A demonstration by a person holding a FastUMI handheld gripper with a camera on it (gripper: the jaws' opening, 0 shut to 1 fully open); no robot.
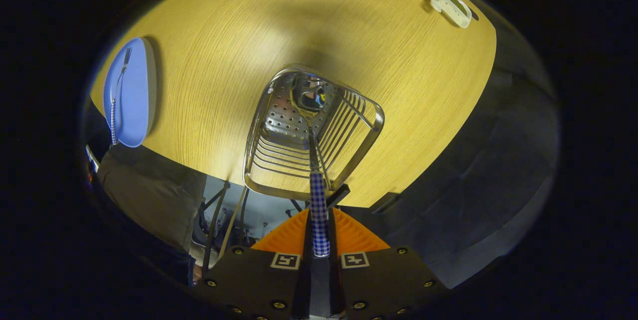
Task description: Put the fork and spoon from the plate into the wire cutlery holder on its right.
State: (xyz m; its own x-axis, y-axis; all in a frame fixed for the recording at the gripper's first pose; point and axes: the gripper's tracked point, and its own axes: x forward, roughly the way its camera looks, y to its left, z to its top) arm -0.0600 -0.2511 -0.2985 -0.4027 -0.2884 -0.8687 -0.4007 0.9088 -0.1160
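On the wooden table (299, 26), our gripper (319, 230) is clamped on the spoon (319, 200), its bowl already inside the wire cutlery holder (279, 150). The fork (117, 95) lies on the blue plate (134, 95), well apart. We fear releasing askew tips the light holder.

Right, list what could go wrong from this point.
1. The gripper pinches only the spoon's checked handle end; the long spoon could pivot or slip as it lowers.
2. Its bowl hangs inside the wire cutlery holder; dragging sideways might tip the holder, which sits near the table edge.
3. The fork lies on the blue plate, so a second trip remains.
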